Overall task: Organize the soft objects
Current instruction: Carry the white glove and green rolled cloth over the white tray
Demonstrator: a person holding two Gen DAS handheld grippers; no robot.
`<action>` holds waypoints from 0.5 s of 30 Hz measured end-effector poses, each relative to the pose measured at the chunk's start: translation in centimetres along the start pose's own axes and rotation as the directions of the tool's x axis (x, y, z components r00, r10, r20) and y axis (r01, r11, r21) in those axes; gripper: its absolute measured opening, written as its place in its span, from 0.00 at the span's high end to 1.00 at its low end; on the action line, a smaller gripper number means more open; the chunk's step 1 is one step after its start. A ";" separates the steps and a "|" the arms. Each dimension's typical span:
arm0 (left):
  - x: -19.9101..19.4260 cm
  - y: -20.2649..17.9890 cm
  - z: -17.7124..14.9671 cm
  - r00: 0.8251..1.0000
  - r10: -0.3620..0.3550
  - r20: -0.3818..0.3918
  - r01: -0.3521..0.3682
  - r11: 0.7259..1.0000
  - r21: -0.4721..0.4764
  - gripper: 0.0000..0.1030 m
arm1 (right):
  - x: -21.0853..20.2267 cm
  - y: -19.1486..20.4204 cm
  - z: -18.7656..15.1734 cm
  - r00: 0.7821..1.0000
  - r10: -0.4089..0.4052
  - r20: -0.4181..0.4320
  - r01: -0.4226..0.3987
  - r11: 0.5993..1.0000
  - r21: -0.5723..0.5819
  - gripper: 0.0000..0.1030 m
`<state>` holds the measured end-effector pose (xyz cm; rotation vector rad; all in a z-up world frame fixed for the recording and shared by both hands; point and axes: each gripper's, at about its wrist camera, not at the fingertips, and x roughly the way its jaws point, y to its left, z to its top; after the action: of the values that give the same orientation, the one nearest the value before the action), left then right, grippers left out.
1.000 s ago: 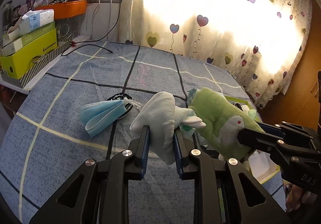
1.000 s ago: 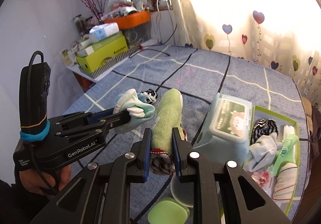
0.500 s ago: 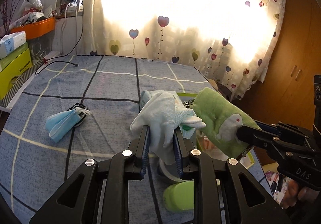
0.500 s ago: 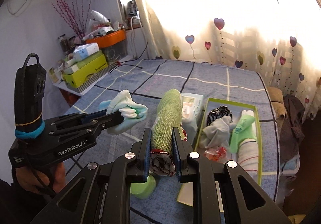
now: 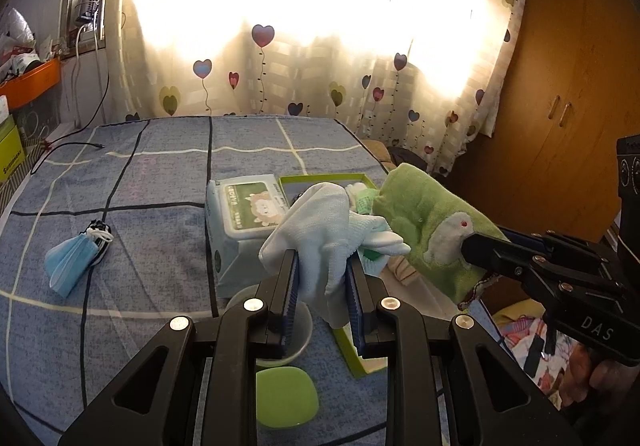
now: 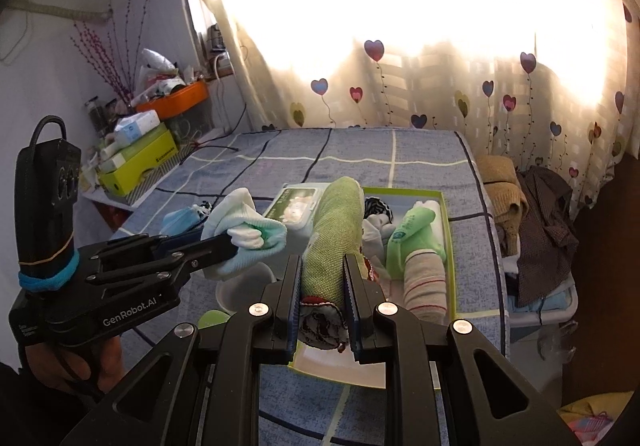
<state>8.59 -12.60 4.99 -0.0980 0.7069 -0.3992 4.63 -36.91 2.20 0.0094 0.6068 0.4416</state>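
Above the green tray (image 6: 447,206), a green sock (image 6: 334,230) is pinched between the jaws of the right hand-held gripper (image 6: 322,294), and a white sock (image 5: 320,230) is clamped in the left hand-held gripper (image 5: 322,298) just left of it. Only in the right view are the tray's contents seen: rolled socks, one striped (image 6: 424,282), one black-and-white (image 6: 378,206). Only in the left view is the sheep patch (image 5: 446,242) on the green sock seen, along with a wooden wardrobe (image 5: 568,86) to the tray's right. A wipes pack (image 5: 244,214) is set just left of the tray on the checked blue bed (image 5: 152,174); a blue mask (image 5: 68,262) lies further left, well apart. A heart-print curtain (image 6: 400,46) is hung behind the bed. Piled clothes (image 6: 532,214) are seen past the bed's edge, right of the tray. Bare bedspread is left beyond the tray.
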 end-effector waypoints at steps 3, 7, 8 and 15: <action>0.4 -0.7 -0.1 1.000 -0.007 -0.011 0.007 1.000 0.012 0.77 | -0.4 -0.7 -0.4 1.000 -0.009 0.002 0.009 1.000 0.012 0.82; 1.1 -1.7 -0.3 0.999 -0.018 -0.028 0.019 0.999 0.027 0.77 | -0.8 -1.7 -0.9 1.000 -0.019 0.001 0.019 0.999 0.029 0.82; 1.3 -1.9 -0.3 0.999 -0.021 -0.032 0.022 0.999 0.030 0.77 | -0.8 -1.9 -1.1 1.000 -0.021 0.000 0.021 0.999 0.033 0.82; 3.2 -3.7 -1.3 0.996 -0.038 -0.083 0.042 0.998 0.048 0.77 | -0.5 -3.9 -2.4 0.999 -0.043 -0.028 0.044 0.996 0.071 0.82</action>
<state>8.76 -17.15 2.91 -0.0488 0.7765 -0.4612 4.42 -40.91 -0.05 0.0587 0.6473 0.3781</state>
